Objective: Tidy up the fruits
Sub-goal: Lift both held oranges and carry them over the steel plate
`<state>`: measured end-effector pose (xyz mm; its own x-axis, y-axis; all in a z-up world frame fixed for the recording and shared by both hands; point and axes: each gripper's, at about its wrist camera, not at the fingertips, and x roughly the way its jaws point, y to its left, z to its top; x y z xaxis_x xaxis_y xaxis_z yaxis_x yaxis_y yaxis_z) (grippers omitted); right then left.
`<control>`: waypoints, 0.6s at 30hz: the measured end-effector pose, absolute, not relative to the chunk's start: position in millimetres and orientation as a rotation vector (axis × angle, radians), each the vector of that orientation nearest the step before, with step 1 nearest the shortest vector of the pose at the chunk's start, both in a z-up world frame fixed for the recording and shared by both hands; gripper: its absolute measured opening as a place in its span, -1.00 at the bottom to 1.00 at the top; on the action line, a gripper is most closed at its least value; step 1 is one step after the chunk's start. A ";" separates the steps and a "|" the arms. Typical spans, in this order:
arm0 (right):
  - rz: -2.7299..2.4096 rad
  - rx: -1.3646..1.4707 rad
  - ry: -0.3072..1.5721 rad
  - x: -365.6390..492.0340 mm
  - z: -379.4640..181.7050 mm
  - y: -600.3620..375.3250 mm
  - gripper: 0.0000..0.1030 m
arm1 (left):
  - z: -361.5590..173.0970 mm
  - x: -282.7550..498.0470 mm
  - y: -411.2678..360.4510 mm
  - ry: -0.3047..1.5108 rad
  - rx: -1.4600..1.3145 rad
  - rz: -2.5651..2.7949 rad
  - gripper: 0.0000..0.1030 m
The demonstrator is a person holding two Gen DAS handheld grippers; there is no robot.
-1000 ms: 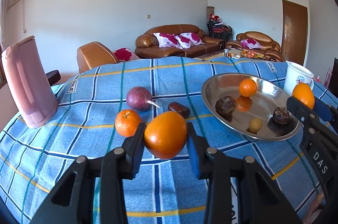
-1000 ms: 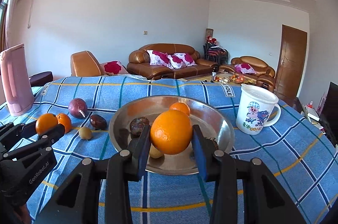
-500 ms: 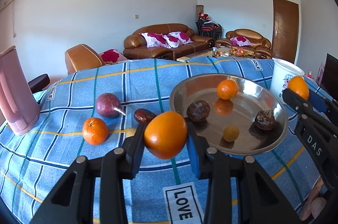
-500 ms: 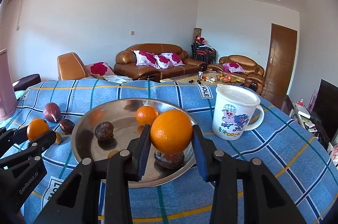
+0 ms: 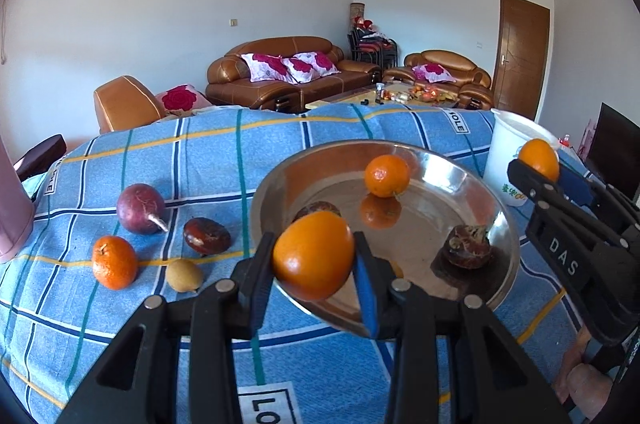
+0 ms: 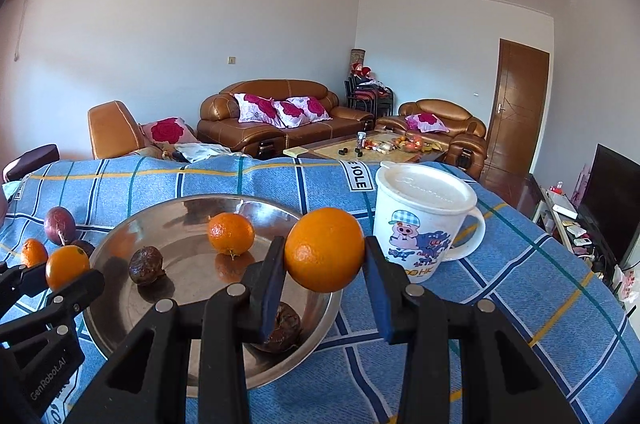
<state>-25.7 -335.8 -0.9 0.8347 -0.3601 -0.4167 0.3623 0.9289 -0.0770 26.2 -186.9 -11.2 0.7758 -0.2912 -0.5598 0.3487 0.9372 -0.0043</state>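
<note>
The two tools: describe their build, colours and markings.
Left tool: black plastic fingers, blue pads, round silver bolts, white "GenRobot.AI" lettering on its side. Right tool: same black frame, blue pads and bolts, white "DAS" on its side. No cables or sleeves visible.

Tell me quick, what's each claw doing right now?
Left gripper: shut on an orange.
Right gripper: shut on another orange.

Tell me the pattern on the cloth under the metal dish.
Blue cloth with a plaid grid of white, navy, teal and yellow lines; clearest in the left wrist view.
</note>
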 end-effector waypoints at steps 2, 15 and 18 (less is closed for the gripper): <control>-0.378 0.023 0.449 -21.8 -1.3 -339.9 -0.22 | -11.4 29.4 -194.7 0.591 0.109 -0.350 -0.25; -0.322 0.027 0.541 14.8 -10.1 -346.5 -0.21 | -21.1 63.4 -227.7 0.683 0.098 -0.342 -0.25; -0.293 0.026 0.569 22.4 -12.6 -346.6 -0.21 | -23.4 67.9 -231.1 0.701 0.098 -0.347 -0.25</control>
<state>22.4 -346.6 -12.6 0.8024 -0.2658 -0.5344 0.2803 0.9583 -0.0558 67.9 -231.1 -23.4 0.7097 -0.2795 -0.6467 0.3448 0.9383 -0.0271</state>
